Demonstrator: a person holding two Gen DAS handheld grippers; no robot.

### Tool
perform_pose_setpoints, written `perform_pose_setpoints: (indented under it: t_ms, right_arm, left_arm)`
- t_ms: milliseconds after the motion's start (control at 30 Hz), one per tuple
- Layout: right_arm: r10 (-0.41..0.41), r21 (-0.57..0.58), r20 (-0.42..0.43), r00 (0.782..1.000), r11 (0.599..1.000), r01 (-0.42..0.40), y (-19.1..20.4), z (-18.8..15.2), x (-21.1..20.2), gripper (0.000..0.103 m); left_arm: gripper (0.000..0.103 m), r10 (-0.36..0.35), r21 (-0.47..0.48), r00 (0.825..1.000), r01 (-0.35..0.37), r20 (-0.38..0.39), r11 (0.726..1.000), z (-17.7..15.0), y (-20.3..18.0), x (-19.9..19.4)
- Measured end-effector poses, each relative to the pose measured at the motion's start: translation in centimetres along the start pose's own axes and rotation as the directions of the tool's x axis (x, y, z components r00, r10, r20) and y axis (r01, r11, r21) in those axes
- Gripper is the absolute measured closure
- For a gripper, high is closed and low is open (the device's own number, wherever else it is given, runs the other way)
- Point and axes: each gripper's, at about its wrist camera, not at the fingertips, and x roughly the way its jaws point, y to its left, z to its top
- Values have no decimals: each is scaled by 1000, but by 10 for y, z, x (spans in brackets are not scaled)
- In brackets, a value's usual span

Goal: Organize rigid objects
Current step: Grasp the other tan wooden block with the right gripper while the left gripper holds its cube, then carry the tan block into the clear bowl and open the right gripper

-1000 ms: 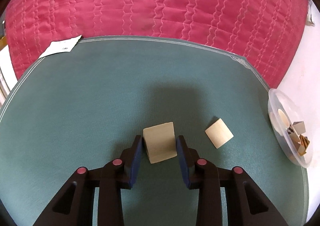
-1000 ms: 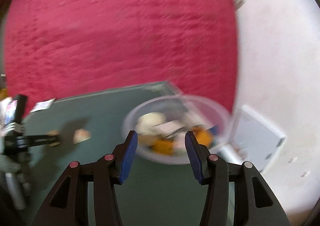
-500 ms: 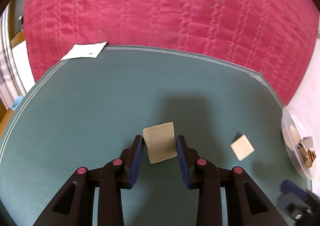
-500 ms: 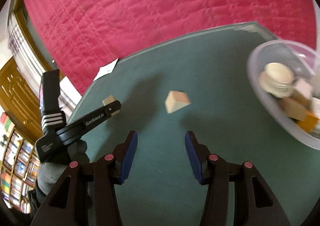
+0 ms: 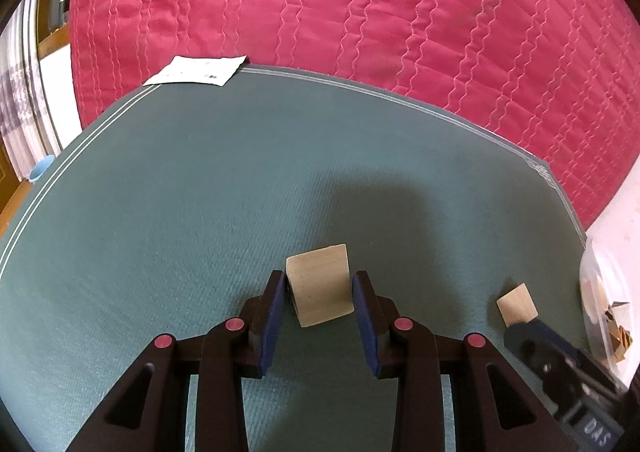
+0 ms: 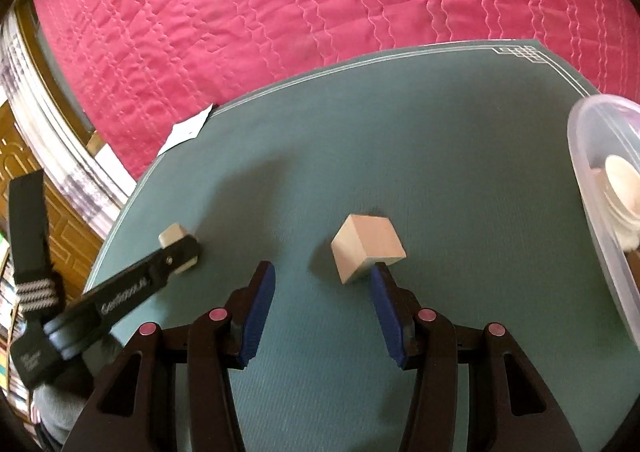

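My left gripper (image 5: 319,290) is shut on a pale wooden cube (image 5: 320,284) and holds it over the green mat (image 5: 180,191). The same gripper and cube (image 6: 173,236) show at the left of the right wrist view. A second wooden cube (image 6: 366,248) lies on the mat; it also shows in the left wrist view (image 5: 517,304). My right gripper (image 6: 322,284) is open, just short of this cube, with its right fingertip next to the cube's near corner. A clear plastic bowl (image 6: 592,179) holding several wooden pieces sits at the mat's right edge.
A pink quilted bedspread (image 5: 360,11) lies beyond the mat. A white paper slip (image 5: 196,69) rests at the mat's far left corner. A wooden cabinet (image 6: 48,211) stands off the left side.
My right gripper swung from the bowl to the left and has come down close to the second cube. My left gripper kept its hold on the first cube and shifted slightly left.
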Motion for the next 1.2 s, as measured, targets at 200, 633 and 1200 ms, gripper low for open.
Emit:
perform_pose_setpoints:
  t_ms: [200, 633, 1200]
  right_arm:
    - [-101, -42, 23, 995, 994, 102, 8, 16, 14, 52]
    - [-298, -179, 24, 954, 938, 297, 30, 25, 36, 56]
    - [-206, -76, 89, 974, 974, 213, 3, 5, -13, 65]
  left_arm:
    - [67, 1, -10, 1000, -1, -4, 1000, 1, 2, 2]
    - [67, -4, 1, 1000, 4, -3, 1000, 1, 0, 2]
    - [67, -33, 22, 999, 33, -3, 999, -1, -7, 1]
